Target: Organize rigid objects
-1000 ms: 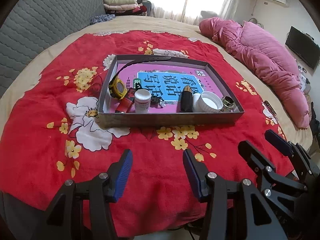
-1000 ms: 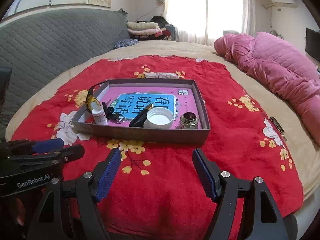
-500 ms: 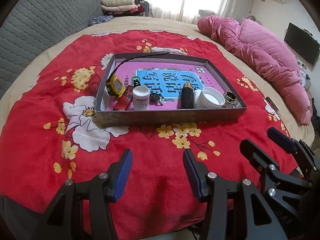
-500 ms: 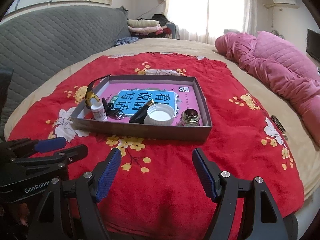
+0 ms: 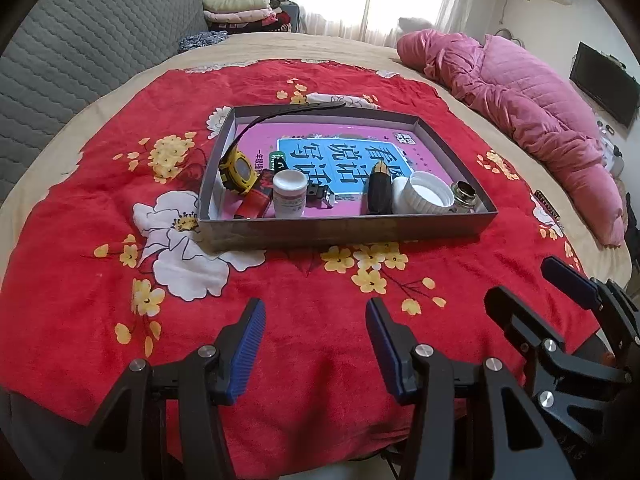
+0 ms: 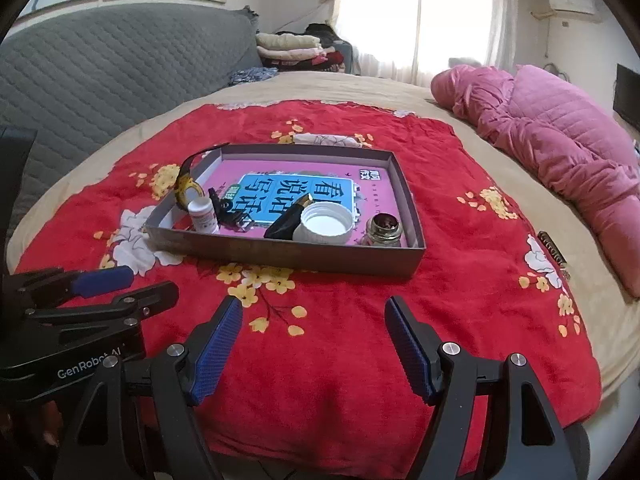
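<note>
Both grippers hang over the near edge of a red flowered blanket [image 5: 304,344] on the bed: the left gripper [image 5: 316,344] and the right gripper [image 6: 314,346] each have their blue pads spread apart with nothing between them. Well ahead of them sits a shallow grey box [image 5: 344,230] lined with a pink and blue book. Along its near wall lie a yellow watch [image 5: 239,170], a small white bottle [image 5: 289,194], a black tool [image 5: 379,194], a white lid [image 5: 424,198] and a little glass jar [image 5: 464,198].
</note>
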Available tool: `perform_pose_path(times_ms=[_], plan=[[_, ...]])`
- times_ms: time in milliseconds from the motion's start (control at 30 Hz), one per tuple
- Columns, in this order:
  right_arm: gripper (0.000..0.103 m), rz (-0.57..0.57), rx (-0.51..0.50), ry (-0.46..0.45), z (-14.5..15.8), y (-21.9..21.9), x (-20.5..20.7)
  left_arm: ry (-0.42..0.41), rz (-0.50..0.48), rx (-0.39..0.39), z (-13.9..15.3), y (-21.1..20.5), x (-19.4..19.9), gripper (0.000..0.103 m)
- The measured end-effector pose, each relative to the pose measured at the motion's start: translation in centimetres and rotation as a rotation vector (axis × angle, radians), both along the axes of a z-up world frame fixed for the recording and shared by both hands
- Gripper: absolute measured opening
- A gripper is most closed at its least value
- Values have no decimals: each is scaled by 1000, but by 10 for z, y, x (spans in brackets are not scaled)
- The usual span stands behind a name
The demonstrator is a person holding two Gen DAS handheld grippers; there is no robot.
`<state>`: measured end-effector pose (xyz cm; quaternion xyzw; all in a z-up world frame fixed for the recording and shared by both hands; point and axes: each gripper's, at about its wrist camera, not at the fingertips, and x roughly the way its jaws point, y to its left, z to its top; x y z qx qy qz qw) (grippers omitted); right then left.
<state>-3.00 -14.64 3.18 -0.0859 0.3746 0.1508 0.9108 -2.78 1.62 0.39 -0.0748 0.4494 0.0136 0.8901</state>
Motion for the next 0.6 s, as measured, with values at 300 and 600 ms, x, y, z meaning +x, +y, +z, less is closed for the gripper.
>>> perform_pose_path(times_ms=[300,600], plan=[[75,-33,-2,29,-3,-7,2,4,2,10,0,0,-2,52],[75,-35,-9,30,-3,-8,1,0,20,32,1,1,-2,52]])
